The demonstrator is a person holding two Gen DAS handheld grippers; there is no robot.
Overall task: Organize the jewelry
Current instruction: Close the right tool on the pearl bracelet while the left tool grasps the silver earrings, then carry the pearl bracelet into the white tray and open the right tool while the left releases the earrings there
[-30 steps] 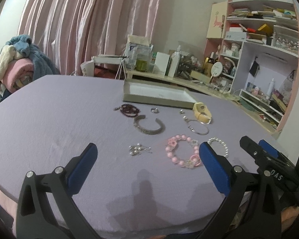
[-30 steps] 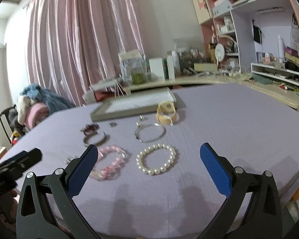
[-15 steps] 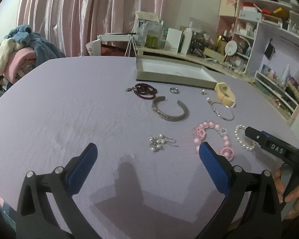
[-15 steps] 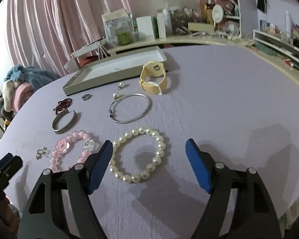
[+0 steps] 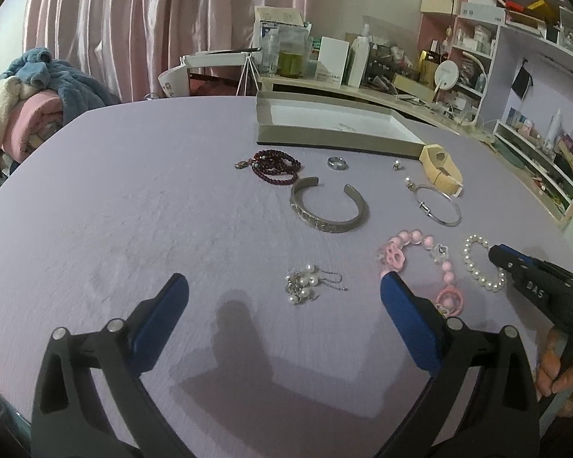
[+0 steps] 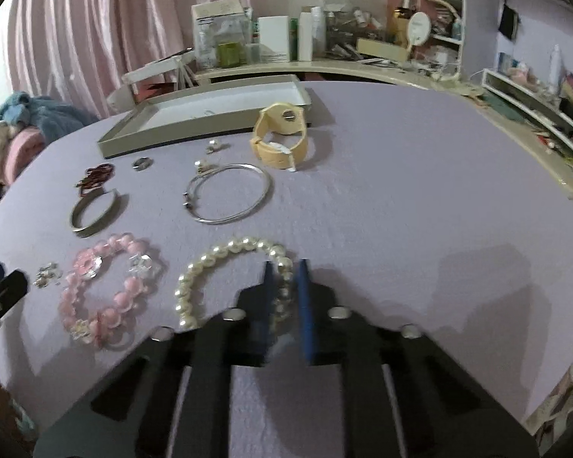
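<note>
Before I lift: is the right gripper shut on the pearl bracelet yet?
Shut on it. The right gripper has its blue fingers pinched on the right side of the pearl bracelet.

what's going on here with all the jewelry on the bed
A person is sorting jewelry spread on a purple cloth, with a two-finger gripper in each hand. The right gripper has clamped its jaws on one side of the white pearl bracelet, which lies flat on the cloth. The left gripper is open, holding nothing, just short of a small cluster of pearl earrings. The open grey tray at the back looks almost empty, and the other pieces are untouched.
</note>
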